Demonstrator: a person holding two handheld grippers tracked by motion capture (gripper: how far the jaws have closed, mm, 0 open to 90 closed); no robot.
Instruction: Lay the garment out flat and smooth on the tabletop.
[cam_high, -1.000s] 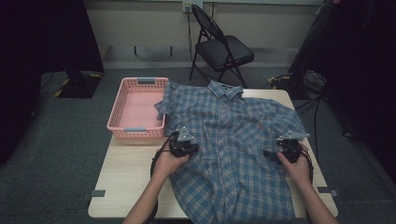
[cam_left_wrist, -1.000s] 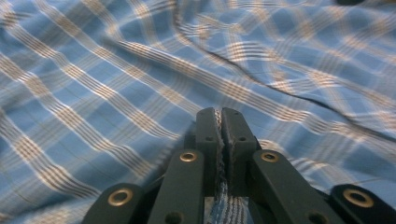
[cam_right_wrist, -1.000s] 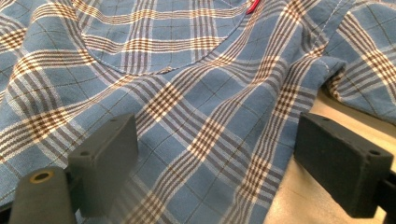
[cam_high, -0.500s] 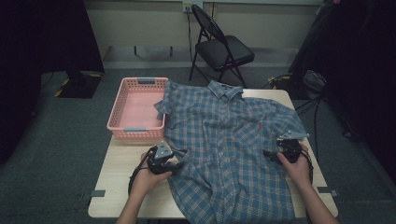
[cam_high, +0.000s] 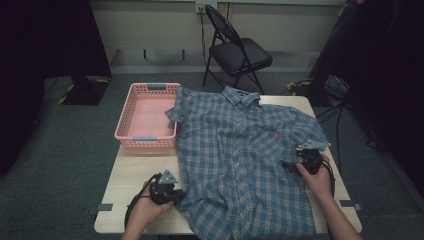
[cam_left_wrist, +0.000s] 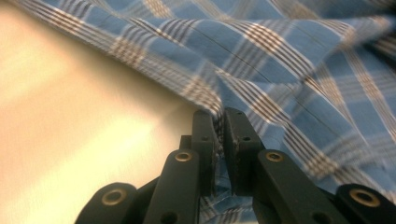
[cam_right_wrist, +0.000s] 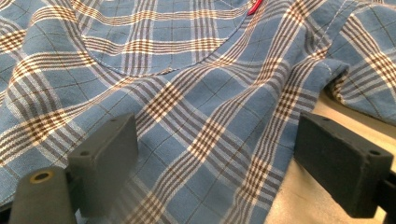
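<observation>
Soft plaid cotton shirt (cam_high: 240, 155) on smooth table (cam_high: 125, 180), left claw (cam_left_wrist: 218, 122) seemingly pinching its hem, right claw (cam_right_wrist: 219, 154) apart.

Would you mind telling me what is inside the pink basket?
The pink basket looks empty: its bare floor shows. One sleeve of the plaid shirt drapes over its right rim, hiding that corner.

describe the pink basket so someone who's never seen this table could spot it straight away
Start at the wooden table with the blue plaid shirt spread over it. At its far left corner sits the pink basket, a shirt sleeve draped over its right rim. It is the one pink latticed thing here.
</observation>
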